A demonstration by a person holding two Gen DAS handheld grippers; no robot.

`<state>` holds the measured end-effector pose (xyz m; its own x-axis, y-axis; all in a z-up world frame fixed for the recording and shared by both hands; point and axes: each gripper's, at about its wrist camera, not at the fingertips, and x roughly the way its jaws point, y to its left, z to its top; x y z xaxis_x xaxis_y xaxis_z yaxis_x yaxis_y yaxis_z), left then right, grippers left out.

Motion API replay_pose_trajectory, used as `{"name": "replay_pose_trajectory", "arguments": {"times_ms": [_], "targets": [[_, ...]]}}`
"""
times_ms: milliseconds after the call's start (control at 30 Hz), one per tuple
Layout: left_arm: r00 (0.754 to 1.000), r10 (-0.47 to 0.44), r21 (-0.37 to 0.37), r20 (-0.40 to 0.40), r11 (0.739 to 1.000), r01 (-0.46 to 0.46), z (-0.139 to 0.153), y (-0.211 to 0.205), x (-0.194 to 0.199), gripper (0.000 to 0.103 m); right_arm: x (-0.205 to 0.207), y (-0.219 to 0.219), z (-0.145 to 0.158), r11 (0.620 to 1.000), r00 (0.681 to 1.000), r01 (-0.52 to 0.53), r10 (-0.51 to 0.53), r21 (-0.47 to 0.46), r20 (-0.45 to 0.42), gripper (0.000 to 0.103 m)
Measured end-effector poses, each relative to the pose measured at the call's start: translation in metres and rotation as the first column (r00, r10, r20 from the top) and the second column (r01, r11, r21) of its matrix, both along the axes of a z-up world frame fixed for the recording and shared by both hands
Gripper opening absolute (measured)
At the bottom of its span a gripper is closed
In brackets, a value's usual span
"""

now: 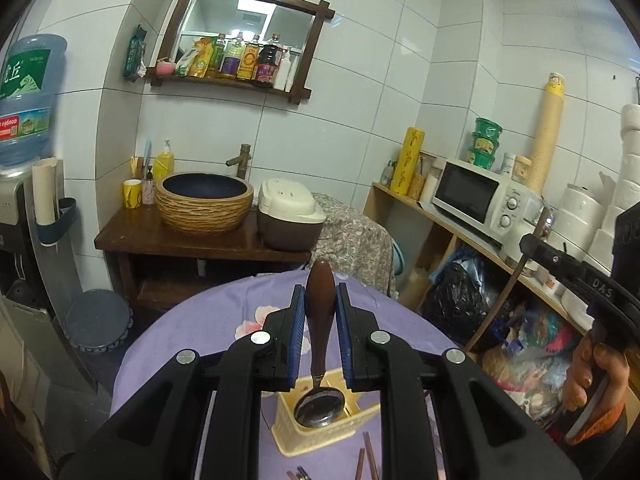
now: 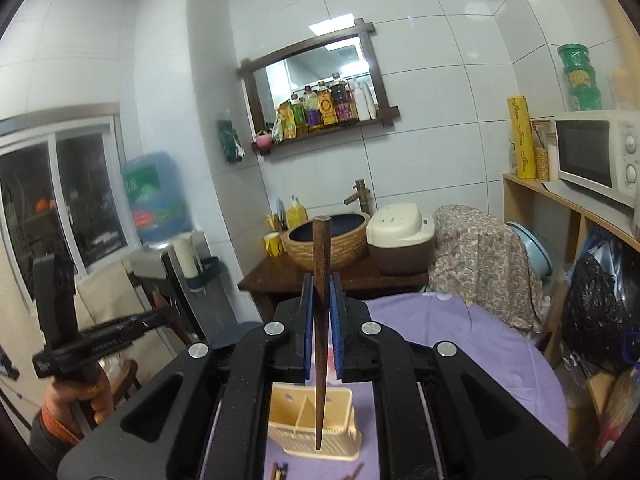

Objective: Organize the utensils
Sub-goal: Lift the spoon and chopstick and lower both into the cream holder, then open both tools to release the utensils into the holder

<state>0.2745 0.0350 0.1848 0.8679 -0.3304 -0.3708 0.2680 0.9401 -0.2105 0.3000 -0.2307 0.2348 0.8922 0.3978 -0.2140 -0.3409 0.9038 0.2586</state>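
Left side first. Left gripper (image 1: 320, 312) is clamping narrow on a spoon (image 1: 320, 360), pads pressing the thick brown wooden handle near its butt. Long axis is running roughly up-down in the left wrist view: handle end pointing up and away from the camera, steel bowl hanging down toward it. The bowl is sitting right over the cream utensil basket (image 1: 316, 424), looks like just above or at its rim; cannot tell if it is touching. Grip high on the handle probably so the bowl end is going in first and the fingers are staying clear of the basket walls.

Basket is standing upright on the purple tablecloth (image 1: 192, 332) of the round table, divider splitting it into compartments. A few loose dark sticks (image 1: 366, 458) are lying on the cloth in front of the basket, likely waiting their turn.

Right side. Right gripper (image 2: 320, 312) is pinched nearly closed on a single brown chopstick (image 2: 320, 340). Long axis near vertical in the right wrist view: thick square end sticking up past the fingertips, thin tip pointing down at the basket. Tip is overlapping the basket near its divider; cannot tell which compartment, or whether it is inside yet. Held upright so it is dropping in straight.
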Motion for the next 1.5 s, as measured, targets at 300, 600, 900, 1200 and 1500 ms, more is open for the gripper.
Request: {"name": "replay_pose_trajectory", "arguments": {"times_ms": [300,600,900,1200,1500], "targets": [[0.997,0.007,0.025,-0.078,1.000,-0.005,-0.049,-0.022,0.034,0.016,0.032,0.040,-0.046,0.999,0.999,-0.001,-0.001,-0.054,-0.035,0.009],[0.989,0.020,0.097,-0.148,0.995,-0.005,-0.105,-0.035,0.039,0.016,0.047,0.058,-0.114,0.994,0.992,-0.015,0.001,-0.105,-0.130,0.009],[0.982,0.034,0.126,-0.187,0.992,-0.010,-0.128,-0.037,0.045,0.016,0.056,0.052,-0.139,0.995,0.984,0.001,-0.020,-0.104,-0.177,0.009],[0.984,0.032,0.117,-0.176,0.993,-0.011,-0.132,-0.036,0.042,0.018,0.056,0.050,-0.145,0.994,0.985,0.010,-0.028,-0.104,-0.172,0.009],[0.997,0.040,0.085,-0.062,0.996,-0.035,-0.109,-0.026,0.001,0.061,0.036,0.037,-0.149,0.996,0.988,0.037,-0.049,-0.084,-0.149,0.064]]}}
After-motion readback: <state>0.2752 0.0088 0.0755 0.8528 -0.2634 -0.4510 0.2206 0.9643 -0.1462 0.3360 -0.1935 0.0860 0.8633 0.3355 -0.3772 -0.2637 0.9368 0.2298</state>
